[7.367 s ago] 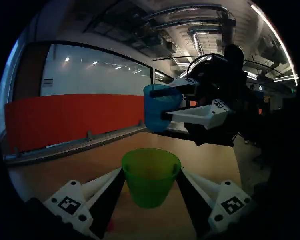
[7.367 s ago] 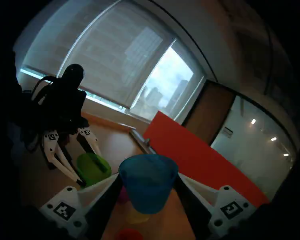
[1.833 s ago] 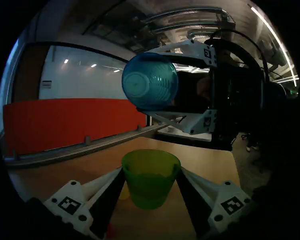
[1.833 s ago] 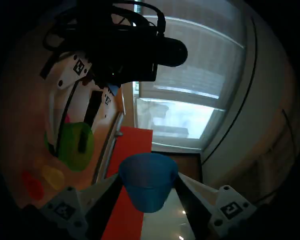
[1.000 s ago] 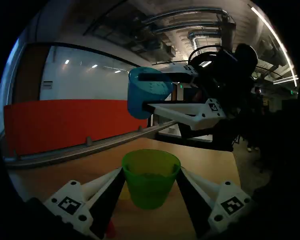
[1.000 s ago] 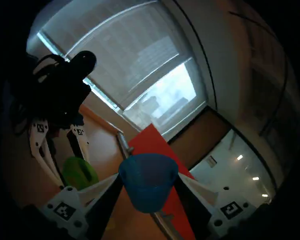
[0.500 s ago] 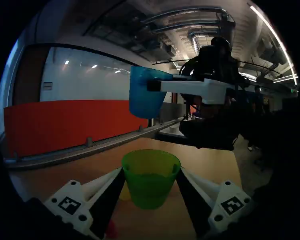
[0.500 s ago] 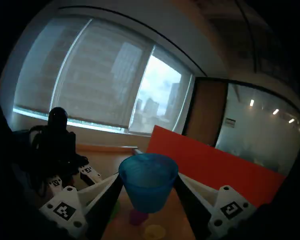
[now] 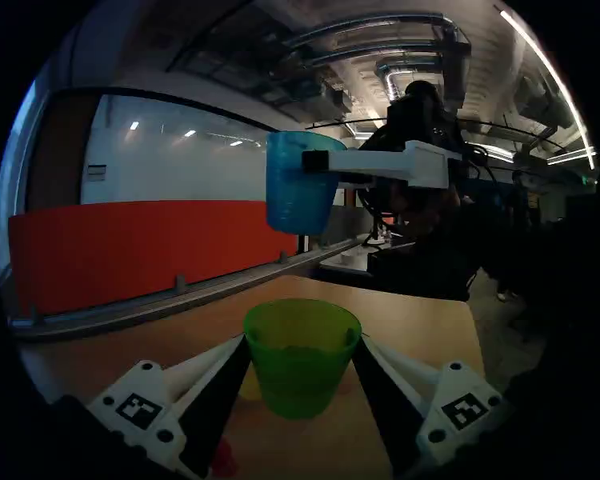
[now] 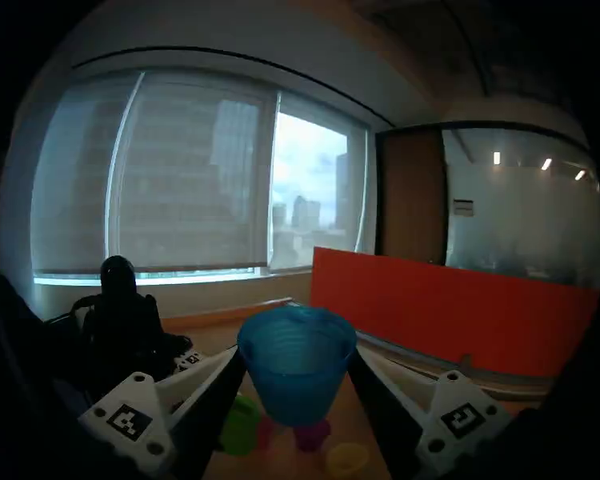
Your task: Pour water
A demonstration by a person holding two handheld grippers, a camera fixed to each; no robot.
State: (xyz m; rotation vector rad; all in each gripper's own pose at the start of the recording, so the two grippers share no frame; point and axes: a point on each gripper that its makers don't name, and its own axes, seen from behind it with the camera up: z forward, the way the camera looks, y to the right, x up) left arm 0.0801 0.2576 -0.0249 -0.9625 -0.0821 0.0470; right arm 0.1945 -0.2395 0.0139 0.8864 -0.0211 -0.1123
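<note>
Right hand-held gripper (image 10: 297, 354) pinches the blue cup (image 9: 298, 188) upright, mouth up, high above and apparently just beyond the green cup (image 9: 302, 372), which the left hand-held gripper (image 9: 300, 342) clamps over the worktop (image 9: 428, 316); any further pouring would mean tipping the blue rim down toward the green mouth below

Left claw (image 9: 301, 349) low and level, right claw (image 10: 296, 362) raised above it, level, both clamped.
</note>
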